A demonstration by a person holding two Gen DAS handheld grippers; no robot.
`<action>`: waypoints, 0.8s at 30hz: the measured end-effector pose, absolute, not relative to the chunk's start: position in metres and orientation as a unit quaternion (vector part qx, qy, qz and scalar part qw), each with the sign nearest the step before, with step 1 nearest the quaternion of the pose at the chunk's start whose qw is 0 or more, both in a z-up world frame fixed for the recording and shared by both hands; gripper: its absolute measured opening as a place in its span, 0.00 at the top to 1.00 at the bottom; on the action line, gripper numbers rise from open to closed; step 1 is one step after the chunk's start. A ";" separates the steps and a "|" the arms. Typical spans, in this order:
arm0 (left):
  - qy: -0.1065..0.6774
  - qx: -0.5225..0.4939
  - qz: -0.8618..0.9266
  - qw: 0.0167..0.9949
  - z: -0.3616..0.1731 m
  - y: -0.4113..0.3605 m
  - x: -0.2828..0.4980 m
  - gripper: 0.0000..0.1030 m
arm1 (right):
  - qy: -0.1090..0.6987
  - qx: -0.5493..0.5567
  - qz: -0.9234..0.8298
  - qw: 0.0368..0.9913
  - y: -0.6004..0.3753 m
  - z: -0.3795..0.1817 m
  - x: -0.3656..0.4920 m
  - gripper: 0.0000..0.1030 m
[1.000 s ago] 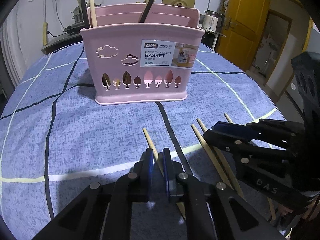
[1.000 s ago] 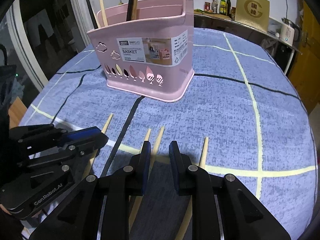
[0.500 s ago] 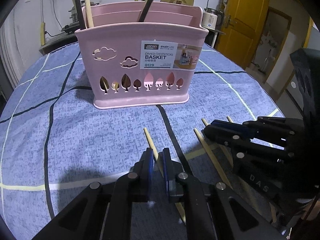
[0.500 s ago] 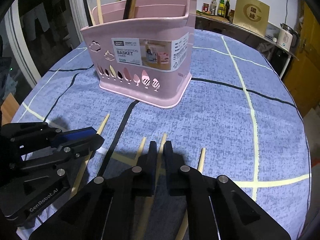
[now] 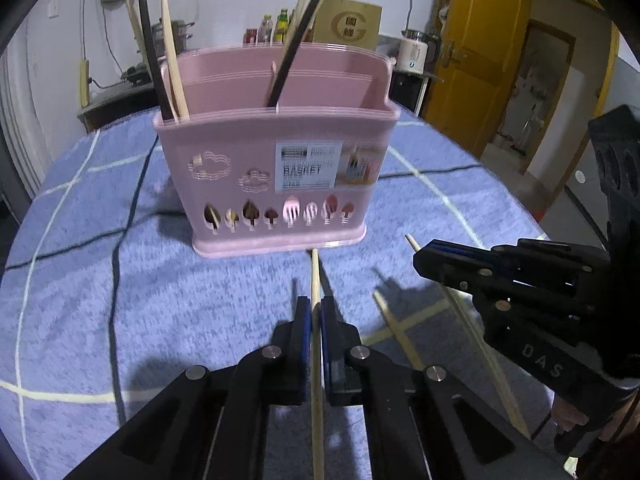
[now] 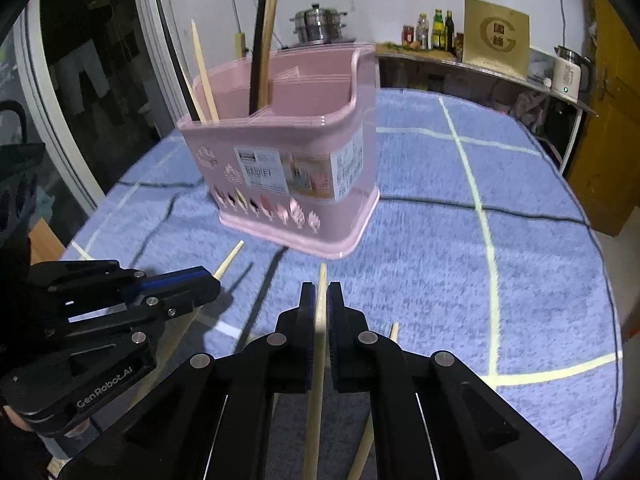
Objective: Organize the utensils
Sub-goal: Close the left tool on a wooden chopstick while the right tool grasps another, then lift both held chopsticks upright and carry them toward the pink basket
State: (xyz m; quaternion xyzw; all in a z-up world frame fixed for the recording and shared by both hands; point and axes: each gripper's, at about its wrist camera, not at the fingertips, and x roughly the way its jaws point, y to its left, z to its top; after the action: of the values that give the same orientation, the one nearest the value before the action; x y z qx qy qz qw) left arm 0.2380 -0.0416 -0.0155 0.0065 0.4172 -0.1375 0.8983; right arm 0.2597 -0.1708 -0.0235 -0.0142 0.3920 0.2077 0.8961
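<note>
A pink divided basket stands on the blue checked tablecloth, with black and wooden chopsticks upright in its left compartments. My left gripper is shut on a wooden chopstick held just off the cloth, its tip pointing at the basket. In the right wrist view this gripper shows at the left. My right gripper is shut on another wooden chopstick, also raised. The left wrist view shows it at the right. One loose chopstick lies on the cloth between the grippers.
The round table's edge curves away at the right. Behind the table, a shelf carries bottles, a steel pot and a white kettle. A yellow door stands at the back right, a glass door at the left.
The right gripper has shut on its chopstick. Both grippers have risen, lifting their chopsticks off the cloth, and the sticks now line up with the fingers.
</note>
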 end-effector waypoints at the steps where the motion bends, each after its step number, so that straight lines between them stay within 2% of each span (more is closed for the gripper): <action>1: 0.412 0.006 -0.139 0.901 -0.009 -0.041 0.238 0.96 | 0.385 -0.011 0.210 0.899 -0.172 -0.017 0.259 0.95; 17: 0.320 0.001 -0.150 0.935 0.091 -0.022 0.221 0.96 | 0.288 0.010 0.218 0.933 -0.181 0.067 0.241 0.95; 24: 0.302 -0.003 -0.156 0.940 0.106 -0.019 0.206 0.96 | 0.268 0.012 0.216 0.939 -0.184 0.079 0.233 0.95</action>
State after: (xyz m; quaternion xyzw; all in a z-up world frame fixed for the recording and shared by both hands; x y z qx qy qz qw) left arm 0.2061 -0.0189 0.1064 -0.0026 0.3024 -0.1560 0.9403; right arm 0.2327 -0.1843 0.0788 0.0123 0.2683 0.2155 0.9388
